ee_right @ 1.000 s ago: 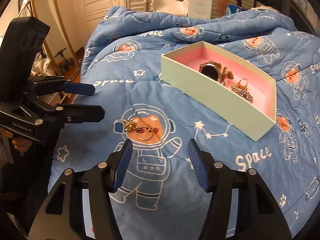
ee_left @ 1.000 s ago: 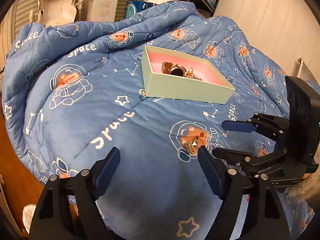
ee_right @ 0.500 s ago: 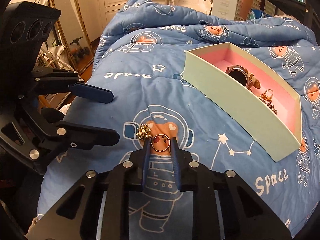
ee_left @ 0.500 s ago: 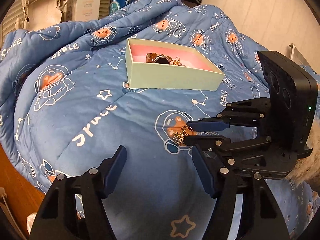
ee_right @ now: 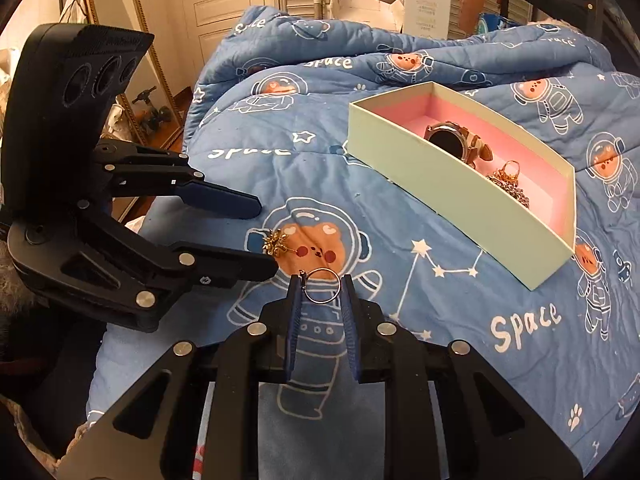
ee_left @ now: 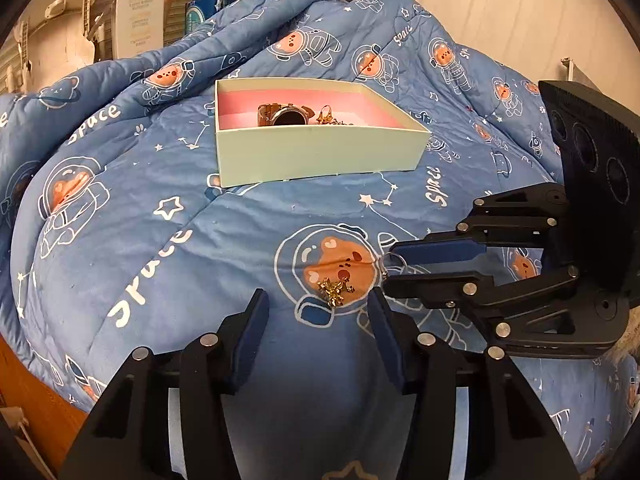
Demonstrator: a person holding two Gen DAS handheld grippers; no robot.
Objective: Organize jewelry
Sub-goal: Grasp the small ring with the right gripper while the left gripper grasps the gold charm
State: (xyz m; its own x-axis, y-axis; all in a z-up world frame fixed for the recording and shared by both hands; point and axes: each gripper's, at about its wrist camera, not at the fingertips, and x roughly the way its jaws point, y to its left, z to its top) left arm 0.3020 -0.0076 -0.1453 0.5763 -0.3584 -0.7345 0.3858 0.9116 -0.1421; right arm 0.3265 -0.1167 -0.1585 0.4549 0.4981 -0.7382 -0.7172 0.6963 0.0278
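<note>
Ring (ee_right: 322, 290), thin, stiff and light, is pinched across its rim by the right gripper (ee_right: 320, 280) on the bed quilt (ee_right: 440, 300); left gripper (ee_left: 318, 306), half-open and closing, brackets a probably delicate gold charm (ee_left: 334, 290)

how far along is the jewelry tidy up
Done: a watch and a gold chain piece lie in the box. In hand: the right claw pinches a ring; the left claw is closing around a gold charm. Left: boxing both.
</note>
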